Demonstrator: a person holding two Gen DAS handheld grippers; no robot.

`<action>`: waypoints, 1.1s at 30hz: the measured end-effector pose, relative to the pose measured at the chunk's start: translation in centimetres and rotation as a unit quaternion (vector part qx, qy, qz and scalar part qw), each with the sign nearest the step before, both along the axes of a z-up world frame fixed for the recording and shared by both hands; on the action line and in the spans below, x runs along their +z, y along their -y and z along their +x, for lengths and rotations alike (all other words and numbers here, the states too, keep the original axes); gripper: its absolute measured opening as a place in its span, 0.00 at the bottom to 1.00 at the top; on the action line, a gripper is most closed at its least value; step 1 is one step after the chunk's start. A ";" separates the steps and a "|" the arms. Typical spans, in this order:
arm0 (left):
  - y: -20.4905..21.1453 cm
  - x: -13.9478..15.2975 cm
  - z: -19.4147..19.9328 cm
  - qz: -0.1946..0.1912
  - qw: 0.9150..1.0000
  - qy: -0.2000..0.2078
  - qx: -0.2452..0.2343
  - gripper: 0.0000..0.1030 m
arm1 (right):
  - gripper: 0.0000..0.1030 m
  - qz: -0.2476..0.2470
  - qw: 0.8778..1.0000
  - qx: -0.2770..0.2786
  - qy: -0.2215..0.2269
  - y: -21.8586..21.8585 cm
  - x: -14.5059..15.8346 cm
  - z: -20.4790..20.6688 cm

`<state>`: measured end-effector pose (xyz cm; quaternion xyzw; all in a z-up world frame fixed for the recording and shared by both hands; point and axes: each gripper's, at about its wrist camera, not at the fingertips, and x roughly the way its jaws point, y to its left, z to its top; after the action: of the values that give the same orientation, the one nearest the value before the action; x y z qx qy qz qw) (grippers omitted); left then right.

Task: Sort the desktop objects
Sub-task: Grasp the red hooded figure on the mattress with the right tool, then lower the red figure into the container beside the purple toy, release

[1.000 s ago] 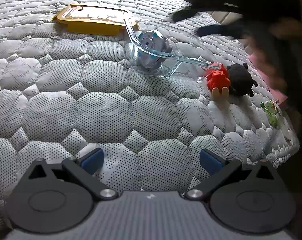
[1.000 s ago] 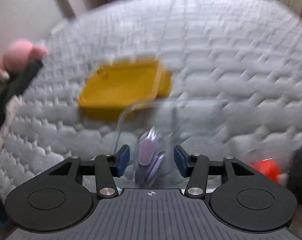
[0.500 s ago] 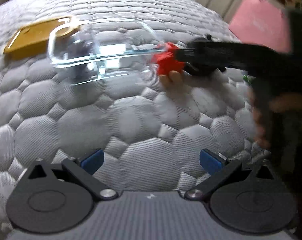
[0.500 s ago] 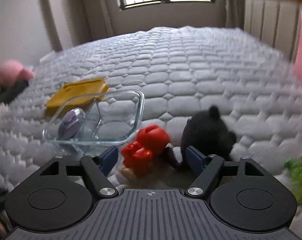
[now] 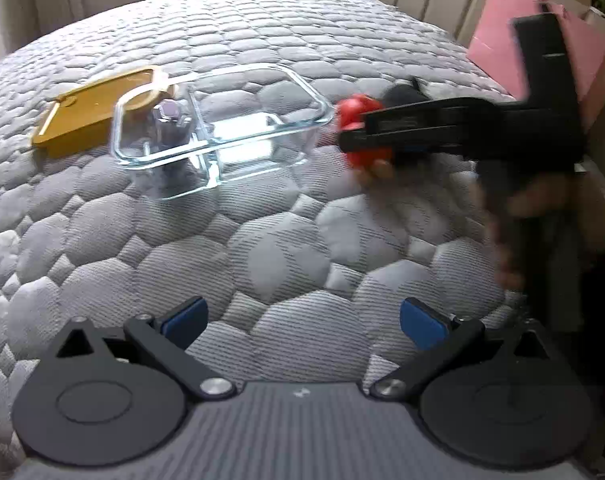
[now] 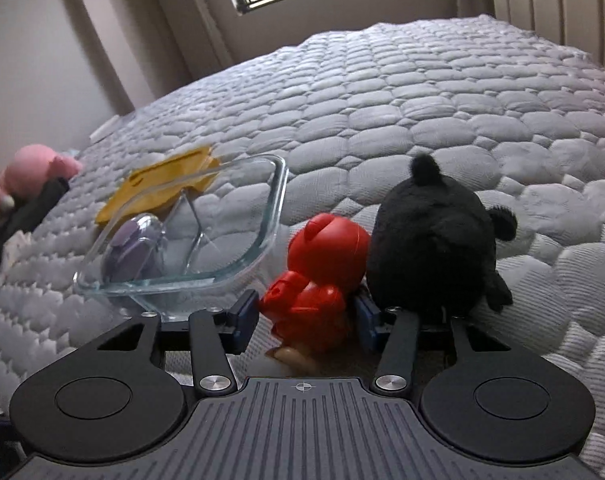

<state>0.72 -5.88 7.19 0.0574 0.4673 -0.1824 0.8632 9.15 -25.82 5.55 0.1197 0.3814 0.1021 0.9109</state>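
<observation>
Black gripper [image 6: 308,314], blue pads [image 5: 422,322], silver screws.
</observation>
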 end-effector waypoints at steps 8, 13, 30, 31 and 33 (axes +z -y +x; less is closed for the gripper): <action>-2.4 -0.7 0.8 -0.019 0.999 0.014 0.042 1.00 | 0.50 -0.030 0.999 -0.014 0.020 1.5 6.2 -2.3; -5.0 -0.7 1.3 -0.051 0.996 0.017 0.077 1.00 | 0.50 -0.064 0.996 -0.003 0.056 -0.9 10.8 -1.6; -10.9 -1.1 1.7 -0.114 0.984 0.008 0.139 1.00 | 0.50 -0.117 0.991 0.050 -0.037 -11.6 5.5 8.0; -10.9 -1.1 1.6 -0.114 0.984 0.008 0.137 1.00 | 0.50 -0.116 0.991 0.048 -0.048 -11.7 4.8 8.4; -10.8 -1.1 1.6 -0.113 0.984 0.009 0.134 1.00 | 0.50 -0.113 0.990 0.048 -0.071 -12.0 3.5 8.6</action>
<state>2.28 4.92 6.07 -0.1023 0.4395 -0.1167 0.8847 17.77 -13.85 9.01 0.0043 0.4592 0.0931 0.8834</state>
